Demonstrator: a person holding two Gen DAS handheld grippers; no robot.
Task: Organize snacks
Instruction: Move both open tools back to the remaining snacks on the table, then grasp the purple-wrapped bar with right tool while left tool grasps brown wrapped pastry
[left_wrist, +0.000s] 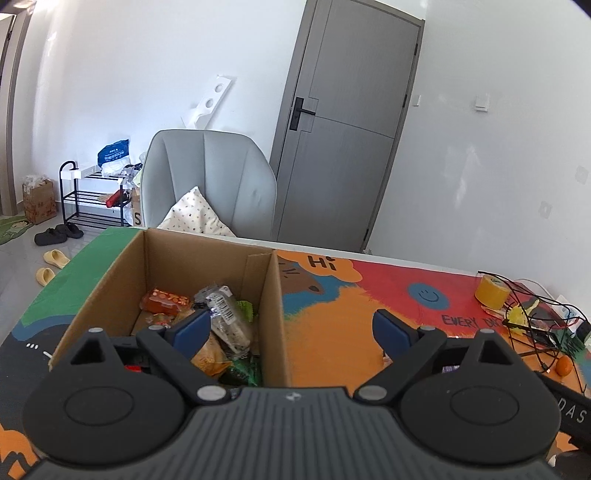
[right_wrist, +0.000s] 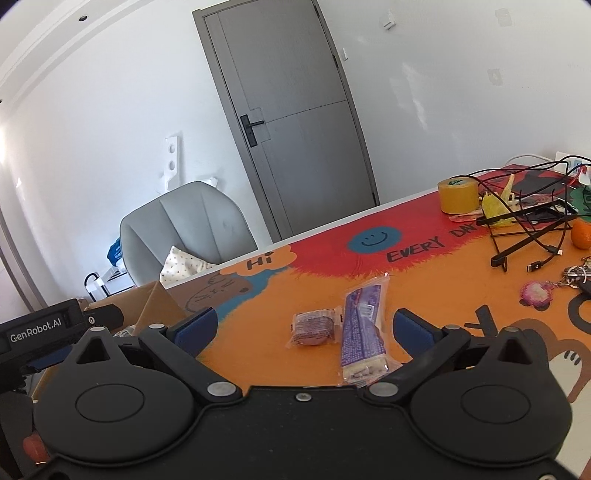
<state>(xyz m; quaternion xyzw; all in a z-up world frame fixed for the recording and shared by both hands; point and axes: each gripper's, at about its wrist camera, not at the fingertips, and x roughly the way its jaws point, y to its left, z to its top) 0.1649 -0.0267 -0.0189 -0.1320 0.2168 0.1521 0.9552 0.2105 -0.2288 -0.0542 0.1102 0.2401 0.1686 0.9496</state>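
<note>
A cardboard box (left_wrist: 279, 295) stands on the colourful table mat and holds several wrapped snacks (left_wrist: 225, 317). My left gripper (left_wrist: 291, 328) is open and empty, straddling the box's right wall from above. In the right wrist view, a purple wrapped bar (right_wrist: 364, 328) and a small reddish wrapped snack (right_wrist: 314, 328) lie on the orange mat. My right gripper (right_wrist: 304, 326) is open and empty just above them, with both snacks between its fingers. The box corner (right_wrist: 159, 306) and the left gripper's body show at the left of that view.
A yellow tape roll (right_wrist: 458, 195), tangled black cables (right_wrist: 532, 229), an orange (right_wrist: 581, 232) and keys with a pink charm (right_wrist: 535, 293) clutter the table's right end. A grey chair (left_wrist: 210, 181) with a cushion stands behind the table, by a grey door.
</note>
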